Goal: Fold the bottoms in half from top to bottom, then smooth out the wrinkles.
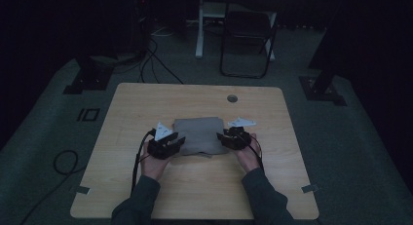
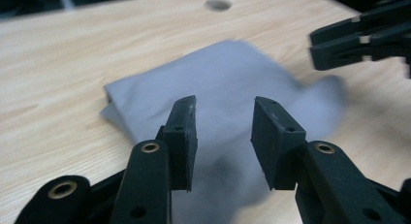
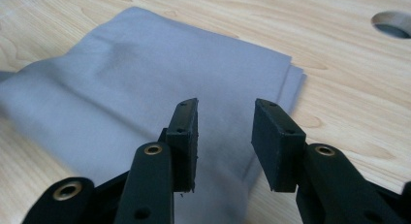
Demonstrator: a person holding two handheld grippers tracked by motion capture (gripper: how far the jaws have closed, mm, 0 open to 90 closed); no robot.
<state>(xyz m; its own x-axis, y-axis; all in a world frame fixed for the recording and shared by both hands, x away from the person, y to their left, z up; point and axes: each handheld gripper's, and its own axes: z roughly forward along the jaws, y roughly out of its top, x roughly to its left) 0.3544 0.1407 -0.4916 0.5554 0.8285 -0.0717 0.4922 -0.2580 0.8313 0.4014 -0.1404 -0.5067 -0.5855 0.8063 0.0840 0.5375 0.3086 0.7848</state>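
Grey cloth (image 1: 199, 135): folded, flat on the table, centre of high view, between the two grippers.
Cloth, left gripper view (image 2: 228, 93): upper middle of frame, runs down behind and under the jaws; near part blurred.
Cloth, right gripper view (image 3: 145, 83): upper left to centre of frame, folded edges stacked at its right side.
Left gripper (image 1: 167, 144): left of centre in high view, at cloth's left edge, held by left hand (image 1: 155, 164).
Left gripper jaws: apart, clear gap, nothing pinched; cloth seen through the gap (image 2: 224, 136).
Right gripper (image 1: 234, 137): right of centre in high view, at cloth's right edge, held by right hand (image 1: 248, 157).
Right gripper jaws: apart, pads not pressing cloth; cloth lies below the gap (image 3: 224, 136).
Contact with cloth: cannot tell if any jaw tip touches it.
Table (image 1: 146, 98): light wood, round hole (image 1: 232, 98) above the cloth, toward upper right.
Other gripper in left gripper view (image 2: 363, 35): upper right of frame, above cloth's far corner.
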